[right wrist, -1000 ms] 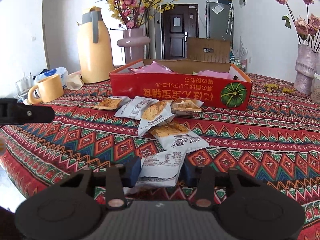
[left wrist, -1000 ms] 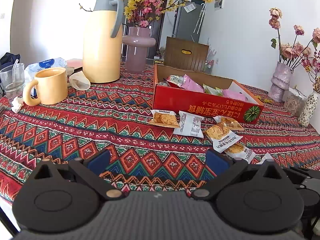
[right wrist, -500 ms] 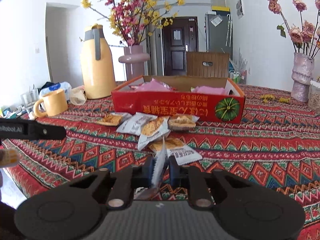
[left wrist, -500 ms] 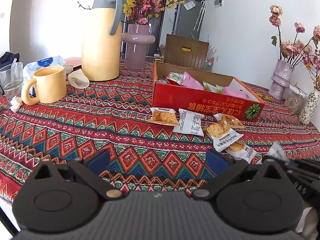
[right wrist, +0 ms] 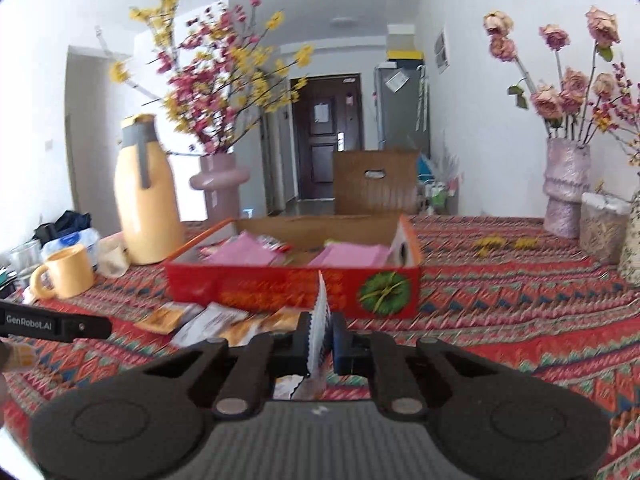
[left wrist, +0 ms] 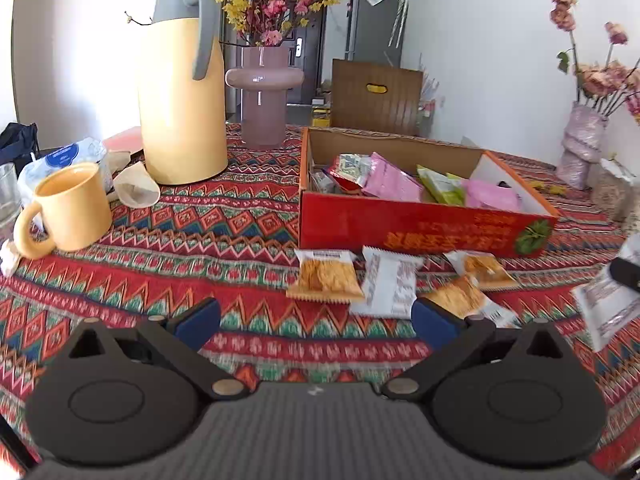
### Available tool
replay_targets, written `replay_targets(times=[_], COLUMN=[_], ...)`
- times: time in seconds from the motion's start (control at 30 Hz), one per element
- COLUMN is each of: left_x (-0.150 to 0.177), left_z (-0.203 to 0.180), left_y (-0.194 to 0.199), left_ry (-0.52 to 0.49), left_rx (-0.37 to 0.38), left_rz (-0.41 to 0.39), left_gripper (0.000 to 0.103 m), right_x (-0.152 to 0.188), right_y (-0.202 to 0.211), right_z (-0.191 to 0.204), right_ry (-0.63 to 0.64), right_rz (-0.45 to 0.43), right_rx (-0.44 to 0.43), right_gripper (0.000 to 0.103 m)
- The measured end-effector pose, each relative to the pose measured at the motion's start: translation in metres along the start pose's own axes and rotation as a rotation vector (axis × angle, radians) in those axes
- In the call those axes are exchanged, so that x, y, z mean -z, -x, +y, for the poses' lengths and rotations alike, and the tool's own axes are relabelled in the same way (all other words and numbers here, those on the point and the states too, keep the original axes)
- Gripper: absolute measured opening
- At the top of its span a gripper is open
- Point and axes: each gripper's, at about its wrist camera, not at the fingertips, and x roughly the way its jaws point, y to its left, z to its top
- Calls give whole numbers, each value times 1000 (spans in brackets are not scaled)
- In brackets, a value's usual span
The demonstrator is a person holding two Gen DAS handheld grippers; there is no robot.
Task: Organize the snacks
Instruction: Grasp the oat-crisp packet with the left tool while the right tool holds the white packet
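A red cardboard box [left wrist: 420,228] with several pink and green snack packets inside stands on the patterned tablecloth; it also shows in the right wrist view [right wrist: 288,284]. Several cracker packets [left wrist: 326,280] lie loose in front of it. My right gripper [right wrist: 320,340] is shut on a white cracker packet [right wrist: 320,320], held edge-on above the table in front of the box. That packet also shows at the right edge of the left wrist view [left wrist: 604,308]. My left gripper [left wrist: 316,316] is open and empty, low over the cloth near the loose packets.
A yellow thermos jug [left wrist: 182,92], a pink vase [left wrist: 264,92] and a yellow mug [left wrist: 68,208] stand at the left. A wrapped tissue pack [left wrist: 64,160] lies behind the mug. Vases with dried roses [right wrist: 566,188] stand at the right. A wooden chair back [left wrist: 376,96] is behind the box.
My right gripper closed on the white cracker packet and lifted it off the cloth, rising toward the box. My left gripper moved slightly forward, still open.
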Motion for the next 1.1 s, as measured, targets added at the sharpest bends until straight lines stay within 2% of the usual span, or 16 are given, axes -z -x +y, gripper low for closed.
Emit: replay_targets(times=[0.3,0.43,0.5,0.6,0.67,0.8,0.87,0.93,1.1], left_x=[-32,-36,-35,-31,-29,-27,-25,-25,-24], left_z=[-12,-13,-13,-10,-5,-4,-3,-5,-6], left_y=[-58,-83,-95,-110,-118,-120,-123,-122,-118], left_ry=[-20,-4,7,26,46,49,47,37,28], left_rx=[-56,-73,-83,-69,-38,-31,-25,-25,-8], left_rz=[48,71,77,84,113,109,125,119,105], left_gripper=[103,103,100,94,81,74,56,46,44], right_x=[-23,-25,-22,-15,-11,-7,-5,-4,-4], right_y=[-51,-71,-78,-85,-88,-92,-92,-92,-93], right_z=[-24,-28,-31,-34,-38,-41,-39,-37,-35], right_ry=[-11,-47,-72,-83,-98,-114,-108,-100,-93], right_rz=[-10,-16,-35,-50,-42,-33,-31,-28,-23], right_rx=[20,6,-7,-9,-6,-4,-8,-10,-12], right_gripper=[9,9,9,9,9,9,9,9,9])
